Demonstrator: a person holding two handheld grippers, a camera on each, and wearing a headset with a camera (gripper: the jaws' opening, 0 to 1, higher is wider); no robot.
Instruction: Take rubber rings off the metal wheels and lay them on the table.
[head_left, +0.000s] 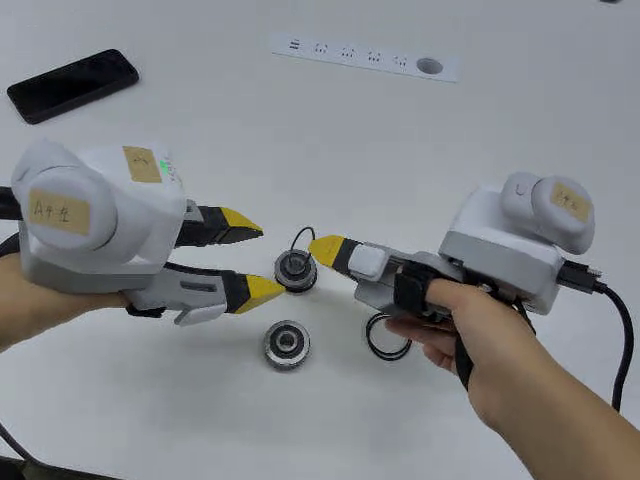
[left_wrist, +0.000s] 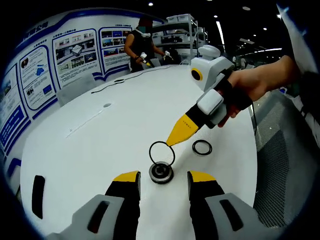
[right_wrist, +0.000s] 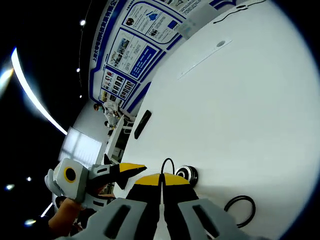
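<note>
White surface (head_left: 420, 150) is carrying a phone (head_left: 73, 84) and a power strip (head_left: 365, 56) toward the far side of the head view. Nearer, the left gripper (head_left: 262, 260) is spreading its jaws wide either side of a metal wheel (head_left: 295, 270). The right gripper (head_left: 328, 248) is meeting it from the opposite side, jaws closed. A second wheel (head_left: 286, 345) is lying near, and a loose ring (head_left: 385, 338) is resting flat beside the right gripper's body.

Left gripper view: the metal wheel is sitting between the open yellow tips. The rubber ring (left_wrist: 162, 152) is standing off it as a loop, reaching toward the right gripper.

Right gripper view: the jaws are pressing together on that loop, with the metal wheel just ahead. Judgement: the ring is coming free only if the right gripper is drawing away from the left, which is the nearer one for steadying the wheel.
</note>
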